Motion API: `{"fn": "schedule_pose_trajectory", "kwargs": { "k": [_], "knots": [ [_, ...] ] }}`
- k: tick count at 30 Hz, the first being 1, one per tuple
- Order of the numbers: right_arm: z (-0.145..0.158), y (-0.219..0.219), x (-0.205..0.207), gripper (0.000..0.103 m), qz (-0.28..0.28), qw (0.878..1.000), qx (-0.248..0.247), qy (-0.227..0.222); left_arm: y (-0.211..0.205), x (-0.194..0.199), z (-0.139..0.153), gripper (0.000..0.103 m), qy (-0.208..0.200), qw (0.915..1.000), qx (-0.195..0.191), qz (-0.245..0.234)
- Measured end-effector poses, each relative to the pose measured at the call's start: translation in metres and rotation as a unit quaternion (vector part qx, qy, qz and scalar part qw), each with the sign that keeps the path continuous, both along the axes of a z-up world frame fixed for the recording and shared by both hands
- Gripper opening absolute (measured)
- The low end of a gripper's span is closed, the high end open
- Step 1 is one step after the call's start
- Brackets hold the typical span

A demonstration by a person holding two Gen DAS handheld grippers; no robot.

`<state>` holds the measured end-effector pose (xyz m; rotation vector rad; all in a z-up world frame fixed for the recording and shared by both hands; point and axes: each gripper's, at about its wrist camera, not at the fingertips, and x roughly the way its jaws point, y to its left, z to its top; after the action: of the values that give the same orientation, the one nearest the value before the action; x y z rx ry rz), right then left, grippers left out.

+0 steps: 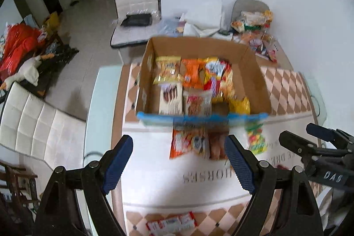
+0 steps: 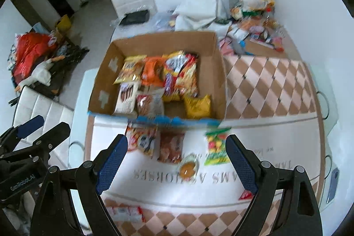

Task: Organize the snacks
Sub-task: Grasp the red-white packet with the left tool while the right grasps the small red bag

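Note:
An open cardboard box [image 1: 254,72] [image 2: 214,72] stands mid-table and holds several snack packets. In front of it lie an orange packet [image 1: 188,143] [image 2: 142,141], a brown packet [image 1: 215,145] [image 2: 171,146], a green candy bag [image 1: 256,141] [image 2: 216,147] and a small round orange snack [image 2: 187,167]. My left gripper [image 1: 179,160] is open and empty above the near table. My right gripper [image 2: 177,163] is open and empty, hovering over the loose packets; it also shows in the left wrist view [image 1: 309,136].
A red-white packet [image 1: 171,223] [image 2: 126,212] lies at the near table edge, another [image 2: 245,194] at the right. A snack pile [image 1: 258,37] [image 2: 258,21] sits at the far corner. White chairs [image 1: 39,127] [image 1: 137,6] stand to the left. A phone [image 2: 333,183] lies far right.

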<state>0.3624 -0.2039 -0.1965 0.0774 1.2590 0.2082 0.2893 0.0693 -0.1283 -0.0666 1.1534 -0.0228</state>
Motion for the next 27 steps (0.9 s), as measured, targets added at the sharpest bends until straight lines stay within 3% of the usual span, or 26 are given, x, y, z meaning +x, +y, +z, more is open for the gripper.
{"fn": "schedule_pose_trajectory", "kwargs": {
  "k": [4, 7, 10, 14, 17, 20, 22, 24, 27],
  "knots": [
    [-0.037, -0.004, -0.025, 0.092, 0.02, 0.997, 0.017, 0.067, -0.002, -0.034, -0.04, 0.084, 0.057, 0.9975, 0.022, -0.036],
    [-0.078, -0.009, -0.047, 0.092, 0.03, 0.992, 0.011, 0.121, -0.011, -0.063, -0.088, 0.084, 0.122, 0.9868, 0.053, -0.092],
    [-0.122, -0.017, -0.066, 0.092, 0.024, 0.983, 0.018, 0.183, -0.021, -0.094, -0.142, 0.084, 0.193, 0.9674, 0.073, -0.147],
    [-0.169, -0.027, -0.089, 0.092, 0.011, 0.971, 0.02, 0.238, -0.037, -0.133, -0.212, 0.084, 0.267, 0.9278, 0.126, -0.228],
    [-0.19, -0.029, -0.103, 0.092, 0.01, 0.965, 0.02, 0.26, -0.049, -0.151, -0.245, 0.084, 0.295, 0.9025, 0.16, -0.27],
    [-0.2, -0.028, -0.111, 0.092, 0.013, 0.963, 0.017, 0.267, -0.061, -0.157, -0.266, 0.088, 0.303, 0.8833, 0.194, -0.301],
    [-0.201, -0.029, -0.114, 0.092, 0.012, 0.963, 0.017, 0.268, -0.065, -0.152, -0.266, 0.086, 0.299, 0.8853, 0.194, -0.298],
    [-0.2, -0.031, -0.112, 0.092, 0.007, 0.965, 0.017, 0.263, -0.065, -0.139, -0.264, 0.085, 0.297, 0.8961, 0.192, -0.269],
    [-0.194, -0.042, -0.106, 0.092, -0.013, 0.967, 0.014, 0.253, -0.056, -0.107, -0.26, 0.084, 0.298, 0.922, 0.159, -0.19]
  ]
}}
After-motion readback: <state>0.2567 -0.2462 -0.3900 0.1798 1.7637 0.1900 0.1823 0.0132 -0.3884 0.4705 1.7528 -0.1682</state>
